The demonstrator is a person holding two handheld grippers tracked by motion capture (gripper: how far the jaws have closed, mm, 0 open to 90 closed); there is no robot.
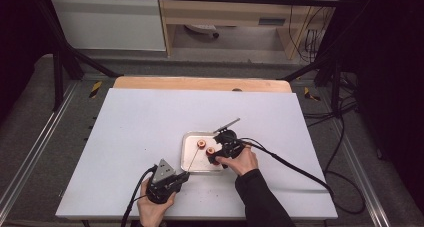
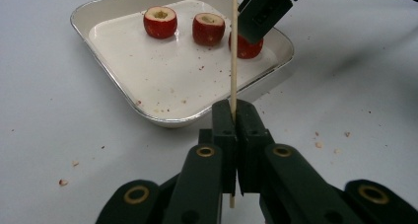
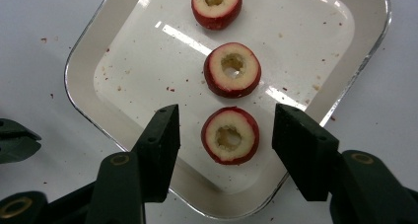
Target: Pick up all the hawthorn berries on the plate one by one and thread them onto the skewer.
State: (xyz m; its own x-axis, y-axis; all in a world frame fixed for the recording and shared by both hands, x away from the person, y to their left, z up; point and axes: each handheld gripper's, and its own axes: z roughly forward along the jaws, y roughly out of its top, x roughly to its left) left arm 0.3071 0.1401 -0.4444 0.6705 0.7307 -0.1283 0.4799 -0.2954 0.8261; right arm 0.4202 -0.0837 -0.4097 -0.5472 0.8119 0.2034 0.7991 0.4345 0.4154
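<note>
A shallow metal tray holds three red cored fruit pieces in a row. In the right gripper view my right gripper is open, its jaws on either side of the nearest fruit piece without touching it. The middle piece and the far piece lie beyond. My left gripper is shut on a thin wooden skewer, which points up over the tray's near rim. In the high view the left gripper sits just off the tray's front left corner and the right gripper hangs over its right side.
The tray stands on a white tabletop flecked with small red crumbs around it. A wooden strip runs along the far edge. Cables trail from the right gripper across the right side of the table.
</note>
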